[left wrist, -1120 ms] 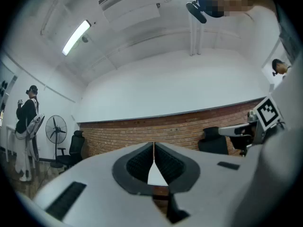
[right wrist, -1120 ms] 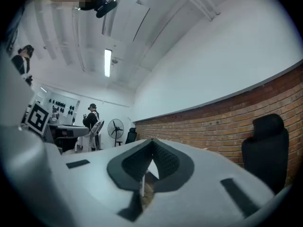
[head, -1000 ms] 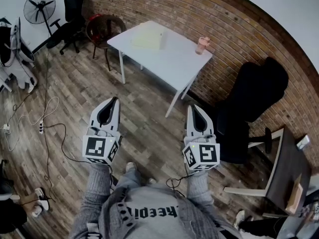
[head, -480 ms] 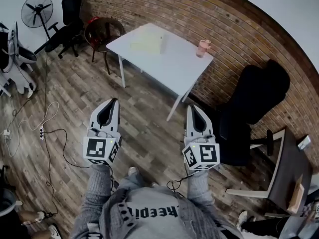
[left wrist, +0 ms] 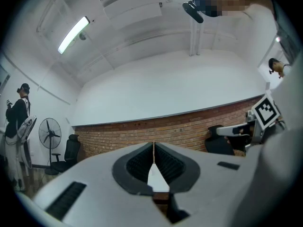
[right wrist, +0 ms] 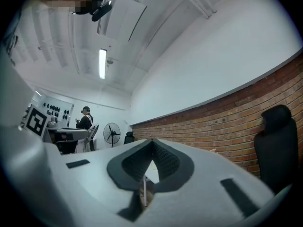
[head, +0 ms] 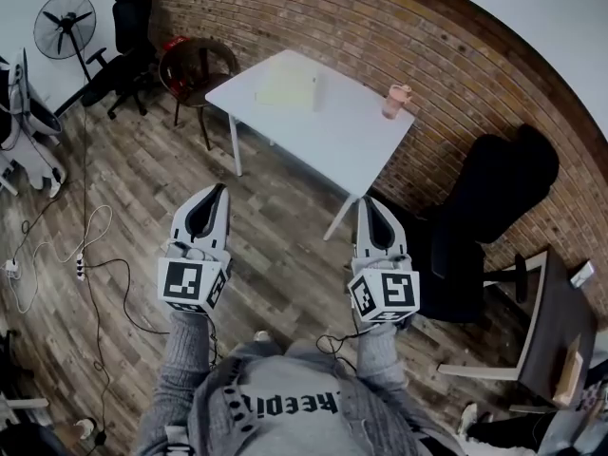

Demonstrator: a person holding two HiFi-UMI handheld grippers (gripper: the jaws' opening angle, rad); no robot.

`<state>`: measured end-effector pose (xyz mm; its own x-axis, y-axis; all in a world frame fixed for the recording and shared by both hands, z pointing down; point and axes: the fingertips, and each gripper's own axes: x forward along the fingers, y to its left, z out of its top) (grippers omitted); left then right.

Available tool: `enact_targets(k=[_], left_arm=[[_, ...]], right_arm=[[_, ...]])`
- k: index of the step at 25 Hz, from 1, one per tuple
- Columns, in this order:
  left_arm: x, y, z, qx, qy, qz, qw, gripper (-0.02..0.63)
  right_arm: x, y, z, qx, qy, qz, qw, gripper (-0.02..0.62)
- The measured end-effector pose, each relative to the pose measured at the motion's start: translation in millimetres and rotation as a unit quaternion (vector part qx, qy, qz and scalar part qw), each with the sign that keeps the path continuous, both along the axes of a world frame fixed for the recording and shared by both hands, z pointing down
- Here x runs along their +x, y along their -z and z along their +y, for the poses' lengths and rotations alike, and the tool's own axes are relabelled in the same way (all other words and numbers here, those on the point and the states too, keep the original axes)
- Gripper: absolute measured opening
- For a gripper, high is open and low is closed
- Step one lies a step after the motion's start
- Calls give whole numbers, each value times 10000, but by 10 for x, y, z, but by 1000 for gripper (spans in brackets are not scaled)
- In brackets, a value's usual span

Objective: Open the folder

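A pale yellow folder (head: 285, 85) lies flat on the far left part of a white table (head: 342, 136) by the brick wall. In the head view the table is well ahead of both grippers. My left gripper (head: 218, 191) is held out over the wooden floor, jaws shut and empty. My right gripper (head: 367, 203) is level with it, just short of the table's near corner, also shut with nothing in it. In the left gripper view the left gripper (left wrist: 154, 145) has its tips together, pointing at the brick wall. The right gripper (right wrist: 152, 142) shows the same in its own view.
A pink cup (head: 393, 101) stands at the table's far right edge. A black office chair (head: 489, 212) sits right of the table, a brown chair (head: 195, 63) and a fan (head: 64, 25) to its left. Cables (head: 85, 250) trail over the floor. A dark desk (head: 553, 321) is at the right edge.
The view has moved forward across the floor, and the table and black chair have shifted slightly right in the head view. Both grippers keep their pose and stay shut.
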<state>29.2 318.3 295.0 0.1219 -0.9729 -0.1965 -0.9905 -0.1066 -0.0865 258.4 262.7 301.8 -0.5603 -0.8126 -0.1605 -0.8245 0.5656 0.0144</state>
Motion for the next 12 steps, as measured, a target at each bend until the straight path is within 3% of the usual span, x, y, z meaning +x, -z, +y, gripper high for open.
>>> enact_targets(k=[12], left_arm=[[-376,-110,-500,-40,-164,63,9998,12]], right_arm=[[-384,-198,-463,-217,-95,53,9997,5]])
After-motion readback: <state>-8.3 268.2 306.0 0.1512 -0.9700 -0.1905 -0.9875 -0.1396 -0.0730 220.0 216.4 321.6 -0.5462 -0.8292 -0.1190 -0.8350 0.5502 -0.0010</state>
